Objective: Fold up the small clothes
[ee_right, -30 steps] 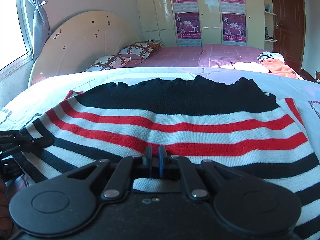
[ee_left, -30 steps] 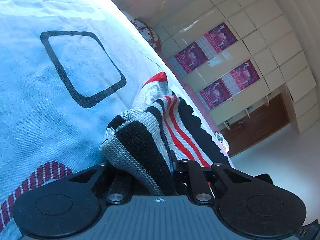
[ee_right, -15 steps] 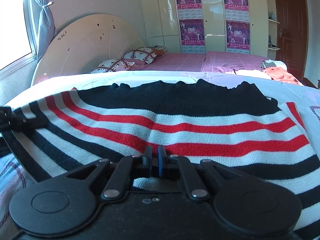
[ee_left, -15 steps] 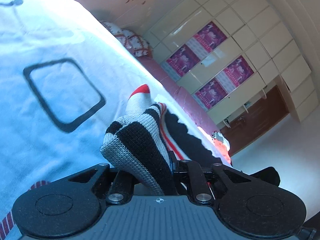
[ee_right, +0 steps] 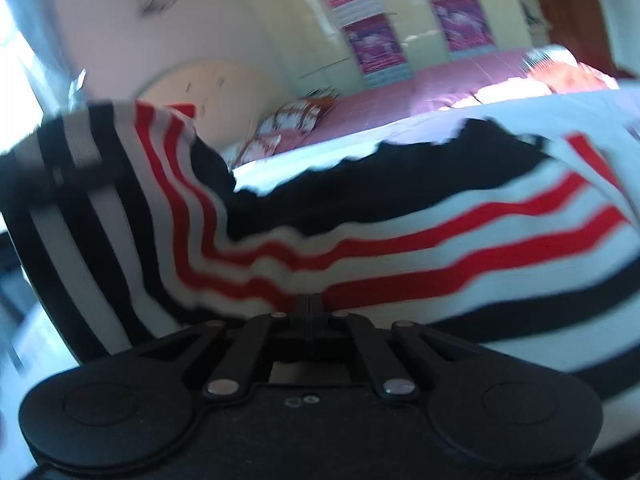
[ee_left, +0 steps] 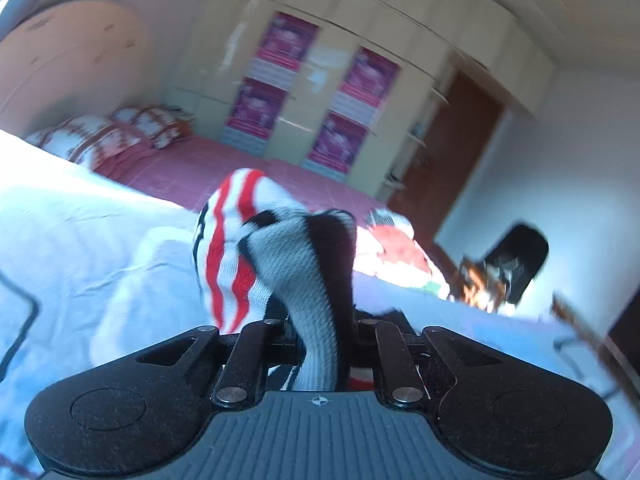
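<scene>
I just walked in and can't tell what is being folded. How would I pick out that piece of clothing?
Look at the near bed with the white sheet, in front of the pink-covered bed. On it lies a knitted striped sweater, pinched by both the left hand-held gripper and the right hand-held gripper. Its black, white and red stripes set it apart from the plain sheet and the orange clothes behind.

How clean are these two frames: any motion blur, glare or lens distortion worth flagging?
Left wrist view: wardrobe and striped sweater smeared by motion, left gripper sharp, fisheye bending the walls. Right wrist view: sweater stripes blurred, window blown out at left, right gripper crisp.
</scene>
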Demonstrator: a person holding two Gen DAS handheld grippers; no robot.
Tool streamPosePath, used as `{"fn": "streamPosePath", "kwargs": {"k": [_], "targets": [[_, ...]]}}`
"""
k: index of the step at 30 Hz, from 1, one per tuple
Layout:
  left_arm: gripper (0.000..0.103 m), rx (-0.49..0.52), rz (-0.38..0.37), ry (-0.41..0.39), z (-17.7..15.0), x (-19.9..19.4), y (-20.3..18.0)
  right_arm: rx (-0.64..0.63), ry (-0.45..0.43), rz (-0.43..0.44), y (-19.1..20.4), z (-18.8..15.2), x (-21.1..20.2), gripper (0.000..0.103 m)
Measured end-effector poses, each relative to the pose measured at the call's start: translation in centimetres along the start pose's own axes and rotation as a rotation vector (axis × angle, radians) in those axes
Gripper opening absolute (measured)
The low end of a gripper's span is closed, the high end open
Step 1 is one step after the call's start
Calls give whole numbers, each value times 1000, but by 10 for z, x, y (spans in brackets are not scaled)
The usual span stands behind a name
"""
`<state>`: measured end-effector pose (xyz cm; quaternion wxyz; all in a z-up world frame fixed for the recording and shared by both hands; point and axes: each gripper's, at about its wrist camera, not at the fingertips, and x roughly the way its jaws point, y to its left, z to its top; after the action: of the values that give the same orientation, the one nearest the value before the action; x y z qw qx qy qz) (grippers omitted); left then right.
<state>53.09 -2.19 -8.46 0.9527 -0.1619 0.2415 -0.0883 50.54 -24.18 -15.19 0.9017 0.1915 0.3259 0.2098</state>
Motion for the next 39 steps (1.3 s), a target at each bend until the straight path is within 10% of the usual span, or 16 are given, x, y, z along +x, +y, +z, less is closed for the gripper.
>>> {"fn": "streamPosePath", "kwargs": {"k": [6, 9, 15, 20, 27, 29, 32, 39], "targets": [[16, 266, -93, 276, -46, 63, -94, 379, -137, -11, -99, 6, -88, 61], [57, 415, -101, 231, -70, 46, -127, 449, -150, 50, -121, 9, -118, 70], [62, 172, -184, 98, -32, -49, -79, 516, -135, 126, -132, 11, -142, 70], [62, -21, -16, 114, -14, -56, 10, 550, -39, 205, -114, 13, -112, 75], [62, -257, -45, 229, -36, -39, 59, 465, 127, 112, -80, 19, -63, 69], [62, -361, -60, 239, -47, -31, 68, 375, 120, 46, -69, 19, -59, 34], [62, -367, -77, 227, -56, -32, 65, 258, 87, 0, -53, 19, -69, 18], [62, -248, -122, 240, -67, -32, 39, -10, -96, -48, -18, 20, -129, 17]]}}
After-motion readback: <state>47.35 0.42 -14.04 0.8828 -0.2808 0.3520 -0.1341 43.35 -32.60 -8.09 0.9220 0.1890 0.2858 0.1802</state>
